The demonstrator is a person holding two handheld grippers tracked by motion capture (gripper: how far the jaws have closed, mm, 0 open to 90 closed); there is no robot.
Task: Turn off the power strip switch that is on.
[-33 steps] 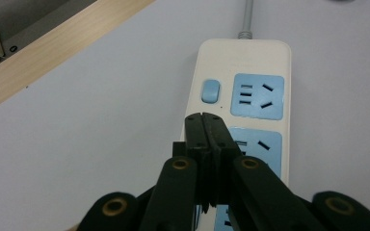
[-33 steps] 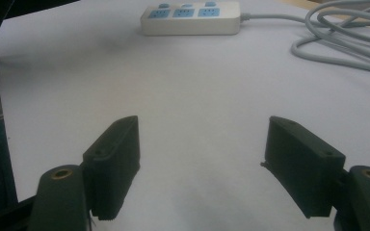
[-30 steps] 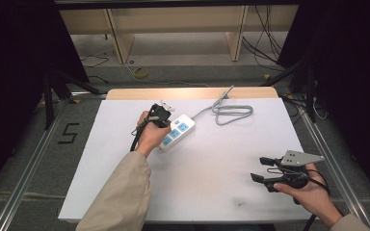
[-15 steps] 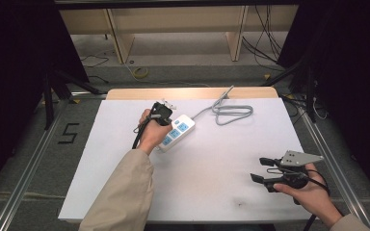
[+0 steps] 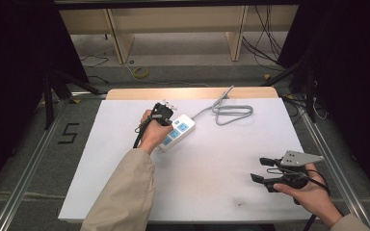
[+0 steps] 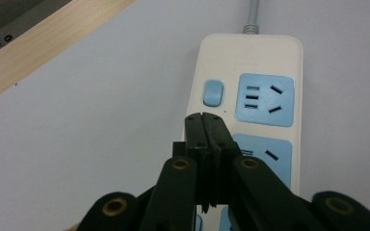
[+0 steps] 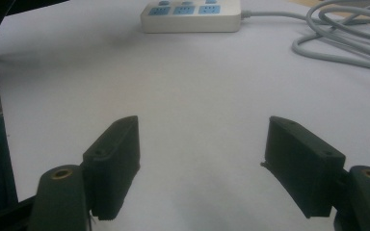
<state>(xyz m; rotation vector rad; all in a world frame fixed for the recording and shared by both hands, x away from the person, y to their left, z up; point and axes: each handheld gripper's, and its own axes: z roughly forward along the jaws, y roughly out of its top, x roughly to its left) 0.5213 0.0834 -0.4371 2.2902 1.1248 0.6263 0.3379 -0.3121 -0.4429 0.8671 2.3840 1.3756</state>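
A white power strip (image 5: 179, 130) with blue sockets lies at the back middle of the white table (image 5: 115, 163). My left gripper (image 5: 164, 118) stands steeply over the strip's near end. In the left gripper view its jaws are pressed together, and the left gripper (image 6: 204, 120) has its tips just below the blue switch button (image 6: 213, 92) on the power strip (image 6: 270, 57), with nothing between them. My right gripper (image 5: 258, 169) rests low at the front right, apart from the strip. In its own view the right gripper (image 7: 202, 144) is wide open over bare table, with the power strip (image 7: 192, 17) far ahead.
The strip's grey cable (image 5: 231, 113) lies coiled behind and to its right, and the grey cable (image 7: 342, 43) also shows at the right gripper view's upper right. A wooden edge (image 5: 125, 94) borders the table's back. Metal rails (image 5: 24, 178) run along both sides.
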